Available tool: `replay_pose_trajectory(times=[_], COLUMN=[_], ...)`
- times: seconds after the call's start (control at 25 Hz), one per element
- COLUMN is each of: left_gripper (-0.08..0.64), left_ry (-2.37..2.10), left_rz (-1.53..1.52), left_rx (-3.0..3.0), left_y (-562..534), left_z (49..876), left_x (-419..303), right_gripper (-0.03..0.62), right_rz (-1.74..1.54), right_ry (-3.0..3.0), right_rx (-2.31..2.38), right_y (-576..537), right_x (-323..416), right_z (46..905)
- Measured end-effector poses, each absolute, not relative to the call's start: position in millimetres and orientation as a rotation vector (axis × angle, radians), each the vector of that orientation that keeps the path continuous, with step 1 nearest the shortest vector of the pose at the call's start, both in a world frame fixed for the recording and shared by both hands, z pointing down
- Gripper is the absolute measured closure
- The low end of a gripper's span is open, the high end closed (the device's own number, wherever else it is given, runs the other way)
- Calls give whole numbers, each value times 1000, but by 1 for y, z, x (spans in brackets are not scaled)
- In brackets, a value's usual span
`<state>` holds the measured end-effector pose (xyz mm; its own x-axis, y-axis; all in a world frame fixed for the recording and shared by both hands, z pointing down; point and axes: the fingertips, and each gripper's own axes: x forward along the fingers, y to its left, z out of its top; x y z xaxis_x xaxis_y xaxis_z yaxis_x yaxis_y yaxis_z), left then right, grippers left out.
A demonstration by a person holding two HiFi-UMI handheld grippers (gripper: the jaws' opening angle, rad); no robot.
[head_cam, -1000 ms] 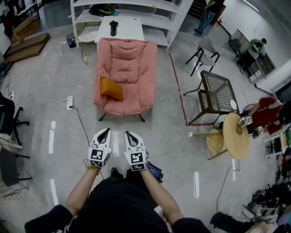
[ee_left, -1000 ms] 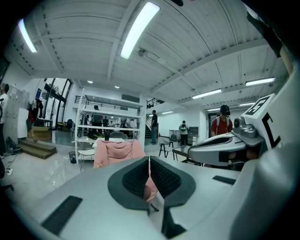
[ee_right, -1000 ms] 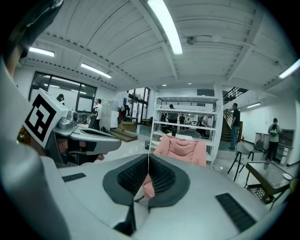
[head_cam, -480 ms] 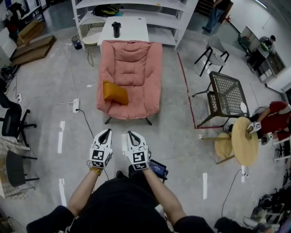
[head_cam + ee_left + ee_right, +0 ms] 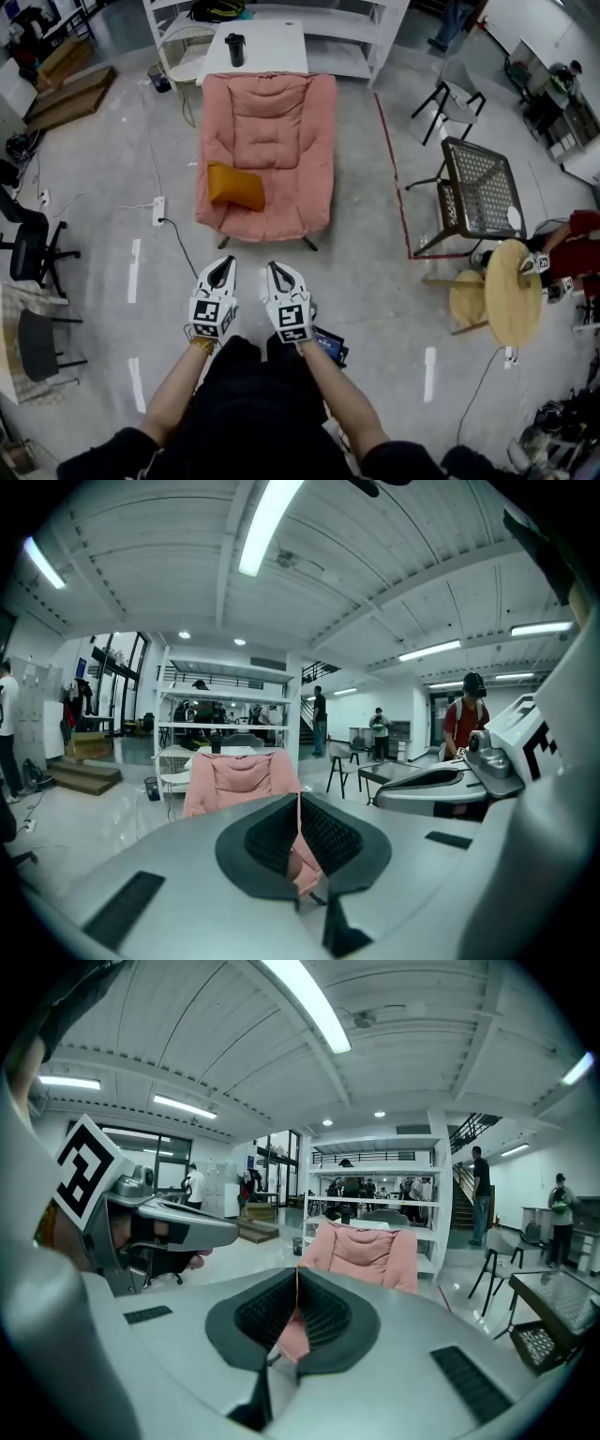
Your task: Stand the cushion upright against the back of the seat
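Head view: orange cushion [image 5: 235, 186] on the left of the pink armchair [image 5: 269, 131] seat, seemingly tilted against the chair's side. Left gripper [image 5: 222, 270] and right gripper [image 5: 278, 273] side by side above the floor [image 5: 375, 281], well short of the chair.

Left gripper view: jaws clenched, empty, pointing at the armchair.

Right gripper view: likewise pressed together on nothing.

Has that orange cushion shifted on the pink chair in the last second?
No. The cushion lies where it did before, at the front left of the chair's seat, against its left side, not yet upright against the back.
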<state>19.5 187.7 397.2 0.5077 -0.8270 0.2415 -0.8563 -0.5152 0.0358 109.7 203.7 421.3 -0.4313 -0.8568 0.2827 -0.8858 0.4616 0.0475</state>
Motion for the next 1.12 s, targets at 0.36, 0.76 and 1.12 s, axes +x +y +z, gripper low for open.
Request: replay_pose_trajectory(times=[0.36, 0.76, 1.12], left_gripper=[541, 541, 541], left_ry=[-1403, -1332, -1318], left_rz=[277, 255, 256], left_rx=[2596, 2571, 2524], left_y=[139, 66, 6], left_z=[416, 432, 453], left_x=[-3, -81, -108], right_gripper=[575, 577, 575], right_rz=[198, 162, 181], right_ry=[-2355, -2284, -2267], right_rx=[1503, 1540, 1548], right_y=[158, 90, 30], right_x=[106, 43, 35], right_z=[445, 436, 444])
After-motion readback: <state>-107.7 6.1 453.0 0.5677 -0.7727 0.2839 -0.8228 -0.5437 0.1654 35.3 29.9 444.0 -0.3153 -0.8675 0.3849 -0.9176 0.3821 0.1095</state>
